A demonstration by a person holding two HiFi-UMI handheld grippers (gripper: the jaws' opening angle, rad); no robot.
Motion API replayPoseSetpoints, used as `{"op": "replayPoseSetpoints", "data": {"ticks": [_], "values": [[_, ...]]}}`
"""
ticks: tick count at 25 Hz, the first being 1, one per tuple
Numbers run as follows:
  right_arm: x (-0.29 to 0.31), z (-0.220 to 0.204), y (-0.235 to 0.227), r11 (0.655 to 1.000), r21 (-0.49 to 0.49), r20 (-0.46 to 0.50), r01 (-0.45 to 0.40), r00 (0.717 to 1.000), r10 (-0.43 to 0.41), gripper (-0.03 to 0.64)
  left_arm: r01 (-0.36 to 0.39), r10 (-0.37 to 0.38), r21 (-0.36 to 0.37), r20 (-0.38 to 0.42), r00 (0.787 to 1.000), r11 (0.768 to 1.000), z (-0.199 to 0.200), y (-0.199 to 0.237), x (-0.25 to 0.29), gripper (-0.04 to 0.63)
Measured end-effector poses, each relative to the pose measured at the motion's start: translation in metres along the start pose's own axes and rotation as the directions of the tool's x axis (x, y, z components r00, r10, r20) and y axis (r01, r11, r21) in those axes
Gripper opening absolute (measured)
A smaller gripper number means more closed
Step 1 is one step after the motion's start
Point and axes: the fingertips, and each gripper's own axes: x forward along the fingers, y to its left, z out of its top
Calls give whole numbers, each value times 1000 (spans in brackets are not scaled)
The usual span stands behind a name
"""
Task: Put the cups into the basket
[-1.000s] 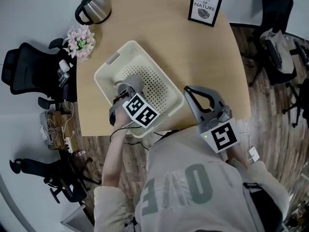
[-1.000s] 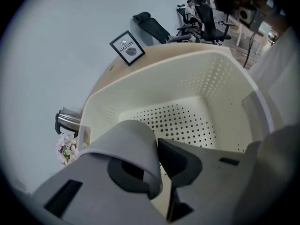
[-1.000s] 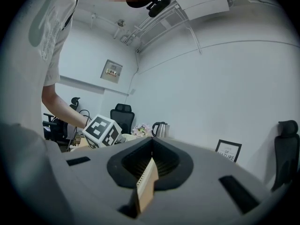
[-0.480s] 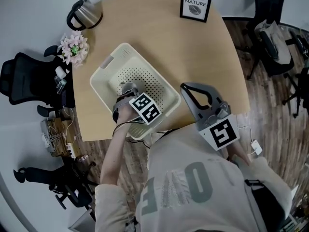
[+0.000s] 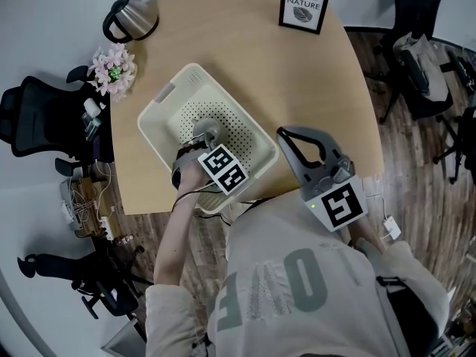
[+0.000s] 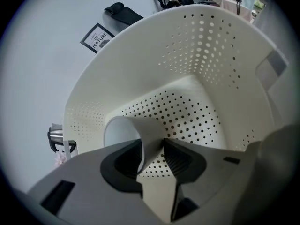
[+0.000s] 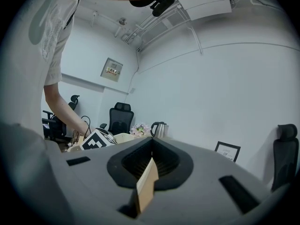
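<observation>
A cream perforated basket stands on the wooden table. My left gripper reaches down into it. In the left gripper view a pale cup lies on its side on the basket floor. The cup's wall runs between the jaws of the left gripper, which are opening, and the pads no longer press on it. My right gripper hovers by the basket's near right corner, above the table edge. Its jaws meet at the tips and hold nothing.
A dark kettle and a bunch of pink flowers stand at the table's far left. A framed print is at the far edge. Black office chairs stand round the table on the wood floor.
The left gripper has sunk a little deeper into the basket with the cup and its jaws have spread. The right gripper has stayed put.
</observation>
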Motion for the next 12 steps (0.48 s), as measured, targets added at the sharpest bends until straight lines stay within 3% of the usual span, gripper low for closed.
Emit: {"op": "replayPoseSetpoints", "data": {"ticks": [8, 12], "values": [[1, 6, 5, 1000, -1, 20, -20, 1000, 20, 0, -84, 87, -47, 54, 995, 995, -6, 13, -35, 150], [1, 7, 8, 1000, 3, 26, -23, 999, 23, 0, -166, 187, -148, 139, 972, 975, -9, 36, -79, 149]]}}
